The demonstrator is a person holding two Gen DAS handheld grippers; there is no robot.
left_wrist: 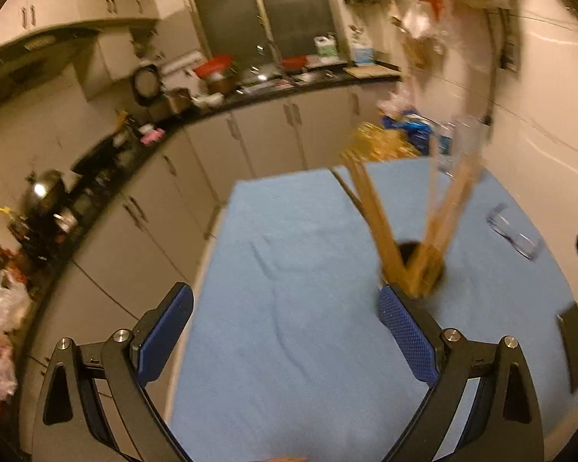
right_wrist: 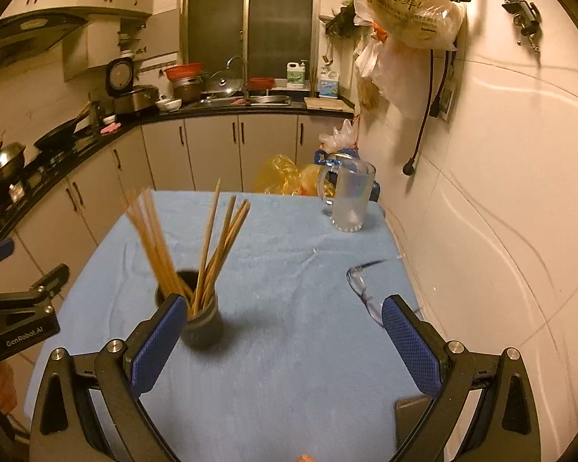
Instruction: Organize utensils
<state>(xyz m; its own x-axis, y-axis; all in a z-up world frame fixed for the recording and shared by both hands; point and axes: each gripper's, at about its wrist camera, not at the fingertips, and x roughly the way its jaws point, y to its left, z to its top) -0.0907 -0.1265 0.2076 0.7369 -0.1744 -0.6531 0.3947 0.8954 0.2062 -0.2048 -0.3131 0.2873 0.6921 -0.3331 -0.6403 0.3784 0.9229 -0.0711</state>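
- My left gripper [left_wrist: 285, 331] was up over the left side of the bench [left_wrist: 289, 231], and its fingers [left_wrist: 165, 331] were spread wide with nothing in them.
- From the left camera things looked blurry, so I judged I should slow down before reaching for anything.
- The dark holder [right_wrist: 200, 319] stood on the blue cloth [right_wrist: 289, 269], a bit left of the middle, just in front of my right gripper's left finger.
- The chopsticks [right_wrist: 208, 246] stood inside the holder and fanned out, some leaning left, some leaning right.
- I could not see any loose chopsticks lying on the cloth, so I judged the sorting was mostly done.
- My right gripper [right_wrist: 285, 338] had its fingers [right_wrist: 412, 342] spread wide too, and it held nothing.
- To do well here, I thought I should come at the holder low and gently, because a bump on the tall sticks could tip it.
- A pair of glasses [right_wrist: 362, 285] lay on the cloth near the right finger, and I wanted to keep off them.
- A glass mug [right_wrist: 350, 196] stood at the far right corner, well apart from the holder.
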